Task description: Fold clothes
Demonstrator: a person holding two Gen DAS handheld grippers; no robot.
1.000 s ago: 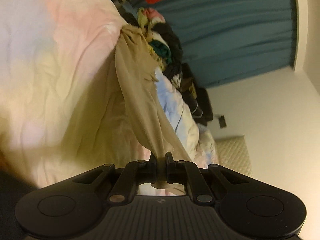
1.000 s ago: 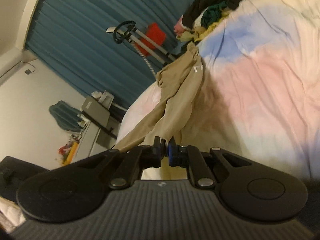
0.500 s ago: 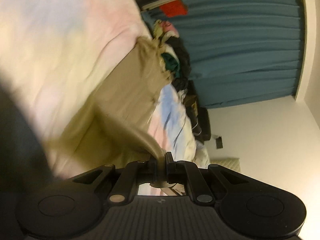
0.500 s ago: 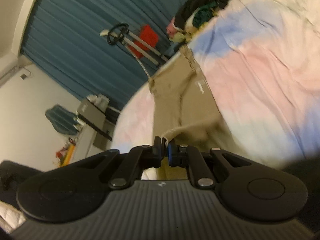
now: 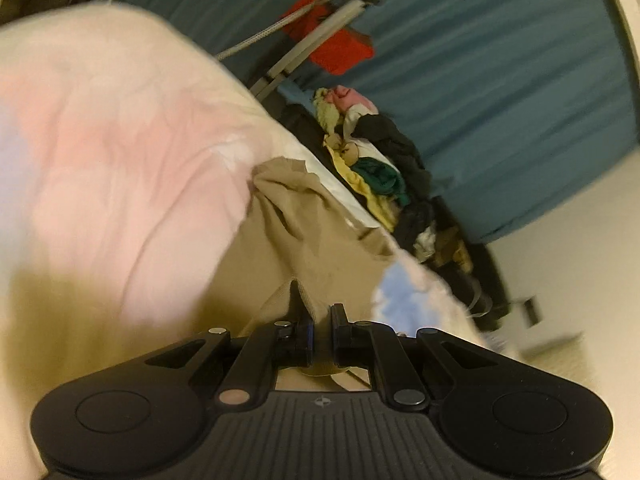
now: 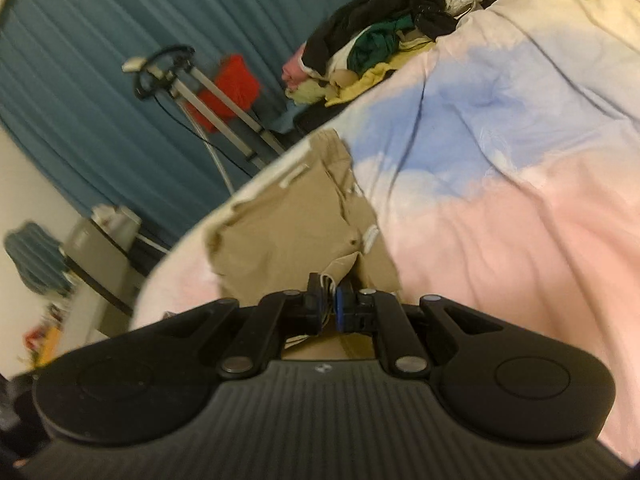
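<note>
A pastel bed point(image 6: 520, 208) before teal curtains carries tan trousers point(image 6: 288, 220). Each hand-held gripper, left point(image 5: 322, 326) and right point(image 6: 328, 300), pinches a trouser edge just ahead of its fingers. Uneven pulling could slip the thin pinch or skew the fold.

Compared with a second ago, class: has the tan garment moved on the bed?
Yes. The tan garment hung stretched off the duvet; now it lies flat, its far end remaining near the clothes pile.
</note>
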